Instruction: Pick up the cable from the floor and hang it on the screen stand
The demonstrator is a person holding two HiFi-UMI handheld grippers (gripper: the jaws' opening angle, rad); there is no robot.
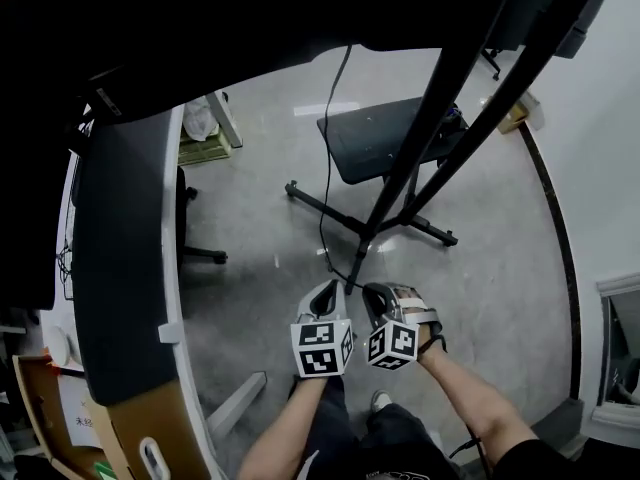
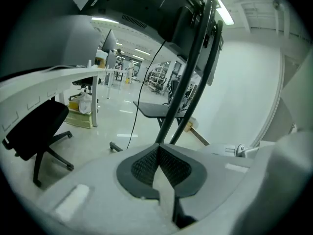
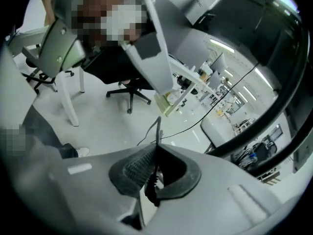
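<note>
— Anything in the right gripper (image 3: 155, 153)?
— Yes: clamped on the cable (image 3: 157, 131), pinched between the pads, with a short end poking past the tips toward 12 o'clock.
— And the left gripper (image 2: 159, 151)?
— Closed tip to tip on nothing. Held just beside the right one, at 6 o'clock in the head view.
— Rest of the cable?
— Strung from 12 o'clock down to the right jaws, passing at 9 o'clock of the screen stand (image 1: 420, 138).
— The stand itself?
— Slanting up toward 1 o'clock, legs spread on the floor (image 1: 500, 268) beyond both grippers.
</note>
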